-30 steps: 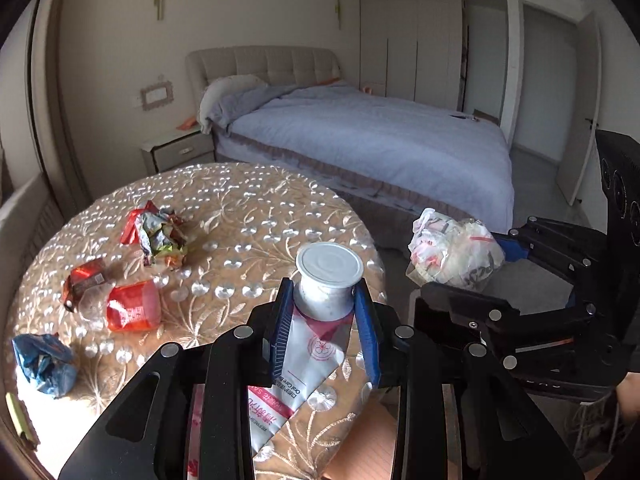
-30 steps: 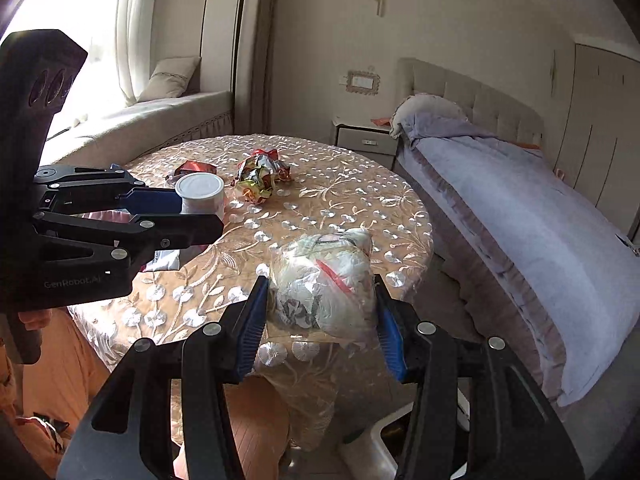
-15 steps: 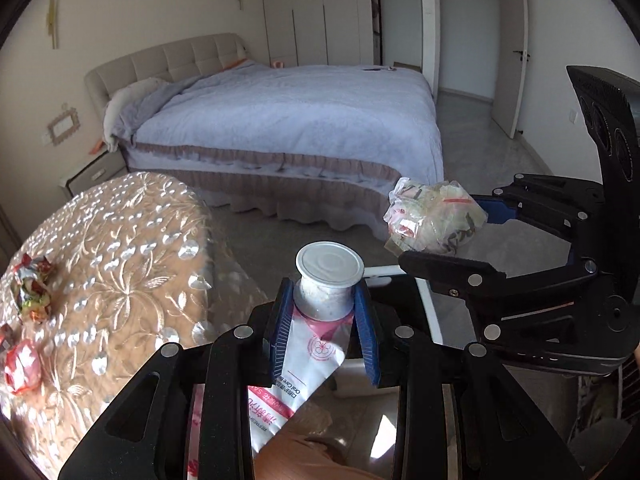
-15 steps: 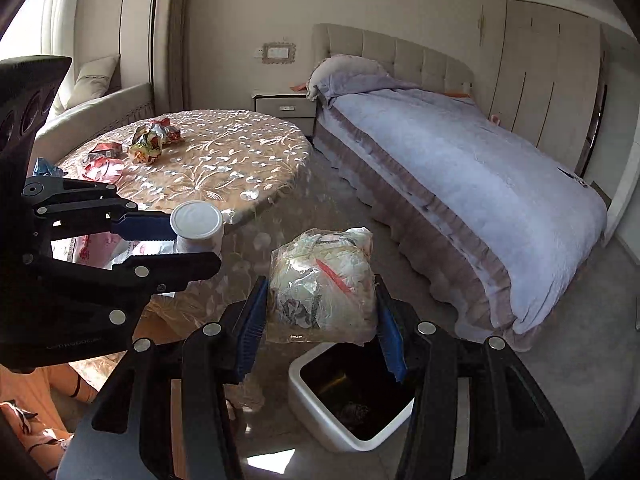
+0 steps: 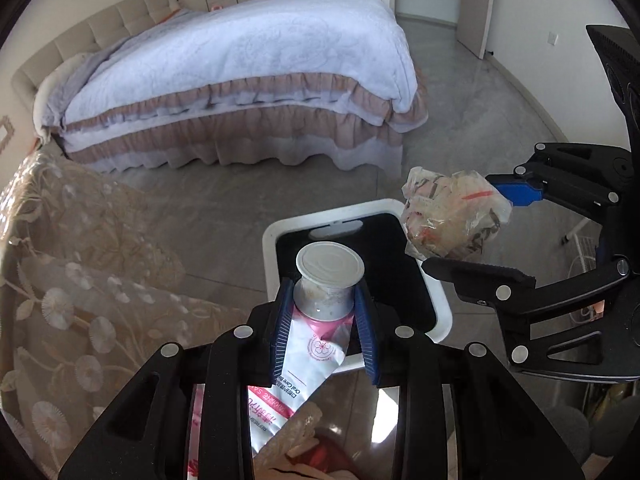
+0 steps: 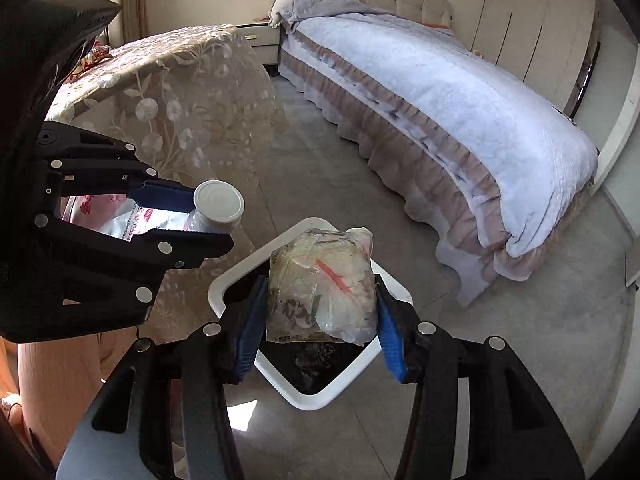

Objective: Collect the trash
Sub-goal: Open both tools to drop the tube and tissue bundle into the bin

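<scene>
My left gripper [image 5: 324, 316] is shut on a white and pink squeeze tube [image 5: 316, 344] just below its wide white cap [image 5: 330, 266]. It hangs over the white-rimmed trash bin [image 5: 276, 240] on the floor. My right gripper [image 6: 320, 320] is shut on a crumpled clear plastic bag [image 6: 320, 284] with a red streak, held above the same trash bin [image 6: 224, 292]. From the left wrist the plastic bag [image 5: 452, 216] shows at the right, over the bin's far corner. From the right wrist the tube cap [image 6: 219, 202] and left gripper [image 6: 192, 216] sit left of the bin.
A round table under a beige embroidered cloth [image 6: 168, 92] stands to the left, with wrappers [image 6: 90, 56] on top. A bed with a pale blue cover [image 6: 440, 80] fills the far side. Grey floor [image 5: 224, 200] lies between bed and bin. A person's leg [image 6: 52, 380] is at lower left.
Both grippers swung away from the table top and sank toward the floor, carrying the tube and the bag. The trash bin has come into view beneath them.
</scene>
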